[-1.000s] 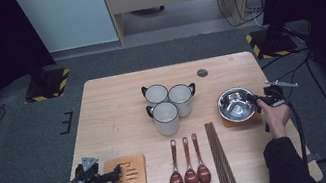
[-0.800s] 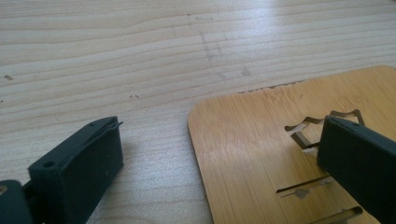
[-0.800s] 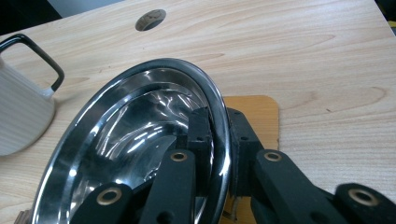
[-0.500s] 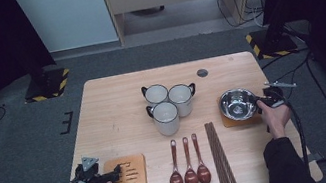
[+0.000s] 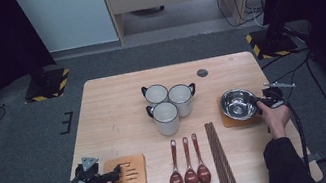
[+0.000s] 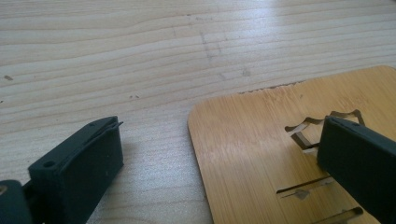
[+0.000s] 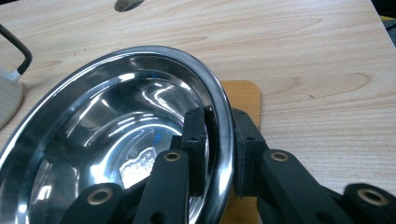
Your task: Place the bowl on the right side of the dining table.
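A steel bowl (image 5: 238, 103) (image 7: 116, 121) sits on a round-cornered wooden coaster (image 5: 229, 121) (image 7: 243, 93) at the table's right. My right gripper (image 5: 260, 101) (image 7: 222, 119) straddles the bowl's right rim, one jaw inside and one outside. Its jaws have just been opening, and the pads stand close to the rim without squeezing it. At the front left, my left gripper (image 5: 117, 173) (image 6: 222, 133) rests low and open. One of its jaws is over the bare wood. The other is over a slotted wooden trivet (image 5: 130, 178) (image 6: 261, 154), whose left edge lies between them.
Three white mugs (image 5: 165, 116) cluster at the table's (image 5: 113, 110) middle. Three dark red spoons (image 5: 188, 166) and a bundle of brown chopsticks (image 5: 221, 157) lie near the front edge. A small round hole (image 5: 202, 72) marks the tabletop at the back.
Neither hand has moved and the bowl stays on its coaster. No visible shift in the high view.
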Available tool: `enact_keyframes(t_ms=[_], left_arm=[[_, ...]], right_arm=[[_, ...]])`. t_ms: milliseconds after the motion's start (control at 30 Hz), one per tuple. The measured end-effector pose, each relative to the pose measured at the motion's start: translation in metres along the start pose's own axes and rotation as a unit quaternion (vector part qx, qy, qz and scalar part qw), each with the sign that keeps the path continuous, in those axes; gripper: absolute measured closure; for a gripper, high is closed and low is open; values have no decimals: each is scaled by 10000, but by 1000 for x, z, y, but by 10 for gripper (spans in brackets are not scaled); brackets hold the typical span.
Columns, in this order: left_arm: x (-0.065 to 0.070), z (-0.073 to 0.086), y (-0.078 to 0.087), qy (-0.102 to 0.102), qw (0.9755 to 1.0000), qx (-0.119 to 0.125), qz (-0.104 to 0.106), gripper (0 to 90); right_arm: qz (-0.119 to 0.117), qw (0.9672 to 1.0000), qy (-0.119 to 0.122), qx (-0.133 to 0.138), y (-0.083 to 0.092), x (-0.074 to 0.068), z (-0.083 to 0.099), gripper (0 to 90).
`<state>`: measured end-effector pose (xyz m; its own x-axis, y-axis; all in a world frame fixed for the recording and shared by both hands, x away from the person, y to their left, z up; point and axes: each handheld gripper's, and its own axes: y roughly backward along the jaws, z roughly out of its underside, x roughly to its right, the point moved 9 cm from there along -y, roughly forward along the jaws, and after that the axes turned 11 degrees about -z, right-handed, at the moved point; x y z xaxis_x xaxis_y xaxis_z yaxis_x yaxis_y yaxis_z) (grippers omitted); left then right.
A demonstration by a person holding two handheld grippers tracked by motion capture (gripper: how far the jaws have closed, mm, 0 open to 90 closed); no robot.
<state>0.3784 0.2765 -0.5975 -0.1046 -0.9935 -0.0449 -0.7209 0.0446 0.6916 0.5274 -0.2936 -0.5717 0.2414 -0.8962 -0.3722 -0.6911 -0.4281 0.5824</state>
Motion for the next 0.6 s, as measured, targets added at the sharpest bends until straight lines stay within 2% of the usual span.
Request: enact_keyframes(t_ms=[300, 433, 600], left_arm=[[0, 0, 0, 5, 10000, 1, 0, 0], [0, 0, 0, 6, 10000, -1, -2, 0], [0, 0, 0, 10, 10000, 0, -4, 0]], right_arm=[[78, 9999, 68, -86, -2, 3, 3, 756], [116, 9999, 89, -85, -2, 3, 3, 703], [135, 9998, 124, -10, 0, 3, 1, 562]])
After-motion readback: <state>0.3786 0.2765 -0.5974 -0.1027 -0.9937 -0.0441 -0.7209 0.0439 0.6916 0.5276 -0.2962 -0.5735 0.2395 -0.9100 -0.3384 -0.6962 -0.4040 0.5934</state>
